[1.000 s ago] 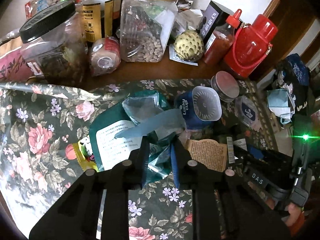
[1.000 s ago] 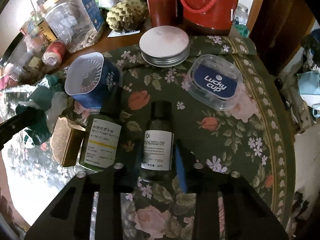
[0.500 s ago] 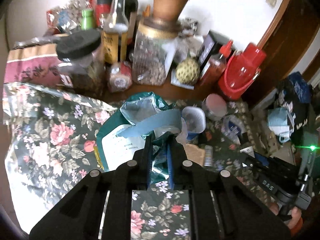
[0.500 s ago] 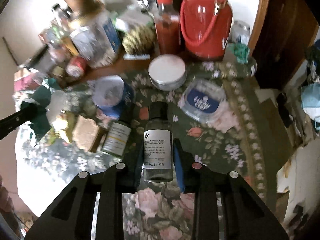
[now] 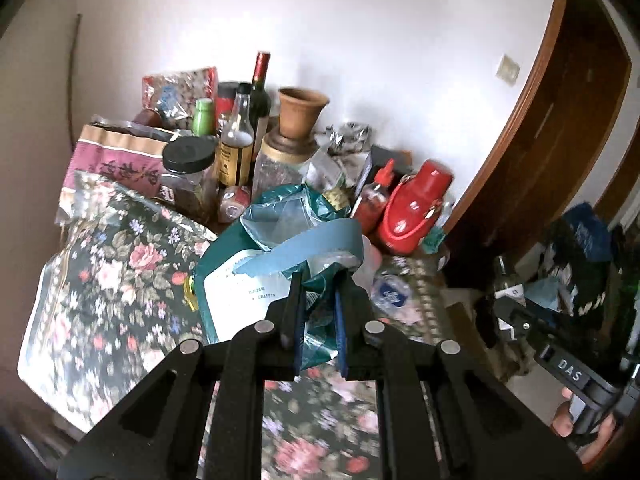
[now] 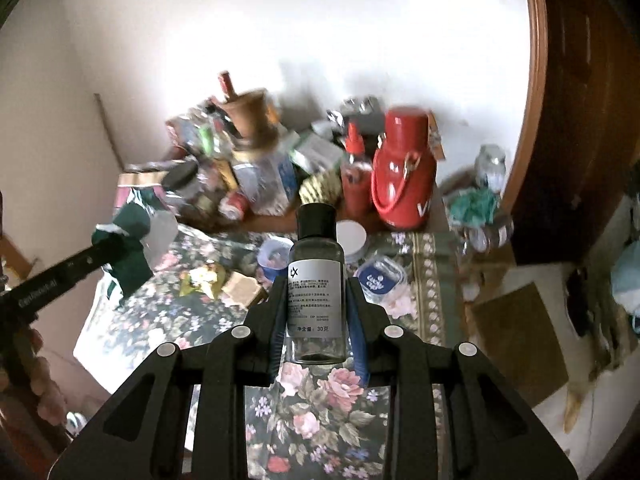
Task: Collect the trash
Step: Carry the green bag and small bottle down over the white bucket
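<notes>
My left gripper (image 5: 318, 280) is shut on a crumpled teal foil bag (image 5: 256, 276) with a white label, held up above the floral tablecloth (image 5: 120, 280). In the right wrist view the same teal bag (image 6: 128, 240) hangs from the left gripper at the far left. My right gripper (image 6: 316, 284) is shut on a small dark bottle (image 6: 316, 292) with a black cap and white label, lifted clear of the table. On the cloth below lie a blue cup (image 6: 272, 258), a yellow wrapper (image 6: 200, 280), a brown carton (image 6: 244, 288) and a clear "Lucky cup" lid (image 6: 378, 278).
Jars, bottles, a clay pot (image 5: 302, 114), a red-capped sauce bottle (image 6: 354, 176) and a red thermos (image 6: 402, 176) crowd the back of the table by the white wall. A dark wooden door frame (image 6: 536, 100) stands at right. Clutter and cardboard (image 6: 520, 340) lie on the floor.
Both grippers have risen well above the table and pulled back, the left with the teal bag, the right with the small bottle lifted off the cloth. The table now looks smaller and farther.
</notes>
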`<state>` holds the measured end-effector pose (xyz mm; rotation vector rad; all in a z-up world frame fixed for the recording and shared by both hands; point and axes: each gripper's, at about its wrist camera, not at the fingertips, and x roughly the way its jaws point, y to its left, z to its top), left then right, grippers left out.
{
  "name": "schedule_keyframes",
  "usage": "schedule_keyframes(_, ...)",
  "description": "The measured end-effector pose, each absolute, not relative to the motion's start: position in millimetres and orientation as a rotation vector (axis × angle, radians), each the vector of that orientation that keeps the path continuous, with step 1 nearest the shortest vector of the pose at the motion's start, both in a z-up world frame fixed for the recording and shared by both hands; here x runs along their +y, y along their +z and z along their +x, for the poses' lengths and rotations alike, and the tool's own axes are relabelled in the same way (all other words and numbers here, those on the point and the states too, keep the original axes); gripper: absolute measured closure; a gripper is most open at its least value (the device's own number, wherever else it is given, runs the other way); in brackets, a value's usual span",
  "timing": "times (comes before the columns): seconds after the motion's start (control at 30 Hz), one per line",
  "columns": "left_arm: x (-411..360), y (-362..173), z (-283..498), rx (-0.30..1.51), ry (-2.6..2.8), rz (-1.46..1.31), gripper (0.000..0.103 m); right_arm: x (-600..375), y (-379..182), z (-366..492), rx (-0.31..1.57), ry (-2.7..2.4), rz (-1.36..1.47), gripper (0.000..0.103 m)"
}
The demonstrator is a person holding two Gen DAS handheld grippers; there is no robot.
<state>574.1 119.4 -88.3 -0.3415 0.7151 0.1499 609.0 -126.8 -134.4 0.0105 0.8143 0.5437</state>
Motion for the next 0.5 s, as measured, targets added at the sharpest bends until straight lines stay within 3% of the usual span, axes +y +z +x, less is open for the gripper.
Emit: schedule_keyframes(0.5,75.4,-35.0,471.4,0.579,0.214,-0.254,0.091,-150.4,-84.2,534.7,0.692,0.654,0.035,0.077)
